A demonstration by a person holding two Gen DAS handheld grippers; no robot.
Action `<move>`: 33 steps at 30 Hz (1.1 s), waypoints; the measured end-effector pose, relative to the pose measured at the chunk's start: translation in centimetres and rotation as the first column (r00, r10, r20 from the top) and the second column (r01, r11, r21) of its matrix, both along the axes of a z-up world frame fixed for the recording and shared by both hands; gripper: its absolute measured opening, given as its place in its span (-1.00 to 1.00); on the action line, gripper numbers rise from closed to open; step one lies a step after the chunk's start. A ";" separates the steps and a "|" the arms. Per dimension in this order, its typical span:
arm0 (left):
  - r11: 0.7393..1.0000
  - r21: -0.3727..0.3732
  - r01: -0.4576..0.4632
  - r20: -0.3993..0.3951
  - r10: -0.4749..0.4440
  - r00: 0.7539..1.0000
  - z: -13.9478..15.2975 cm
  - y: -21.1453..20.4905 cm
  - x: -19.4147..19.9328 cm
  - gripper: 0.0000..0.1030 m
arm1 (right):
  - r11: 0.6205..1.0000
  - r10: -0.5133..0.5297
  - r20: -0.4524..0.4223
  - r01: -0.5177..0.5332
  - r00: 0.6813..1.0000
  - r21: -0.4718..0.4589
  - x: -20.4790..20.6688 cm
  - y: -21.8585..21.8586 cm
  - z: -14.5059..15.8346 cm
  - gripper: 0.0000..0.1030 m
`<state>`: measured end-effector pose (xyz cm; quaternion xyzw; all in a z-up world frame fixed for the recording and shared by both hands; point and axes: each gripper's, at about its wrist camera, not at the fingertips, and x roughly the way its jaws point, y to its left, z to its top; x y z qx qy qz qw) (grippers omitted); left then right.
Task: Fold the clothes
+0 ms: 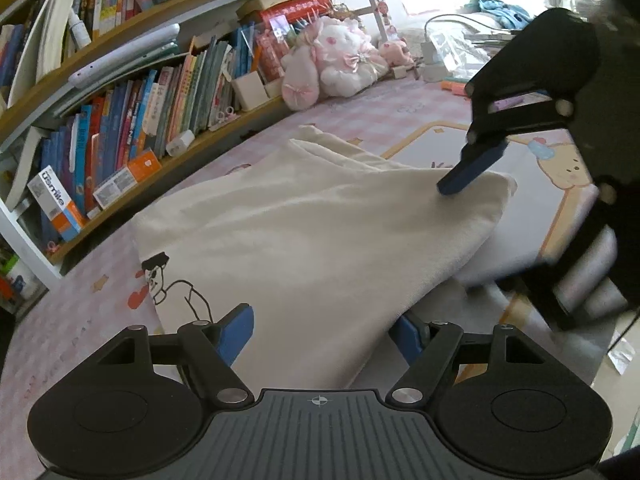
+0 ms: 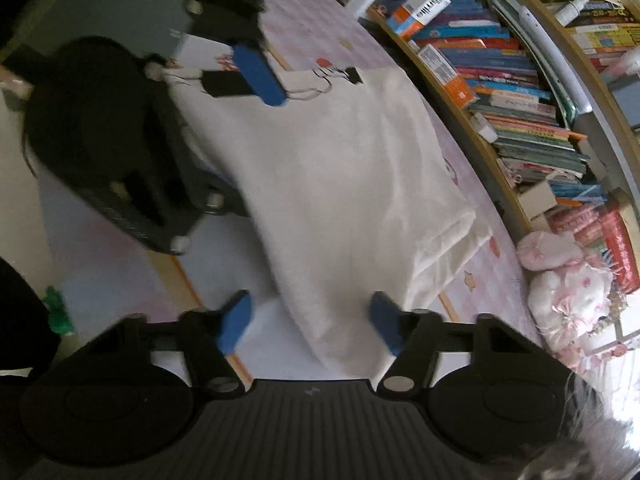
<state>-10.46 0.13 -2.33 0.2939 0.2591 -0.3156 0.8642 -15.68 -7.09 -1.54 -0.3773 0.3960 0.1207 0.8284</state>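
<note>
straddling cream shirt (image 1: 320,232), both grippers' jaws apart.

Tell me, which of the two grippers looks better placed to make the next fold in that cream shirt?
Probably the left gripper: it is open with the shirt's near edge lying between its fingers, beside the cartoon print, ready to pinch and lift. The right gripper is open too, but straddles only a thin corner.

Bare mat (image 1: 460,120) at upper right lies open; bookshelf (image 1: 120,120) and plush toys (image 1: 344,60) apparently block the upper left.
</note>
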 end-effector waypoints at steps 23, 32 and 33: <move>0.980 0.194 0.044 0.118 -0.068 0.991 -0.8 3.5 -1.8 -0.12 | 0.999 -0.042 0.093 0.041 0.995 0.009 1.3 -1.0 4.1 -0.88; 0.971 0.217 0.103 0.128 -0.133 0.983 -1.2 3.9 -2.3 -0.46 | 0.999 -0.012 0.050 0.014 0.999 -0.042 0.6 -0.8 2.4 -0.87; 0.971 0.214 0.102 0.126 -0.131 0.983 -1.2 3.9 -2.2 -0.46 | 0.999 -0.015 0.044 0.017 0.999 -0.042 0.6 -0.9 2.2 -0.87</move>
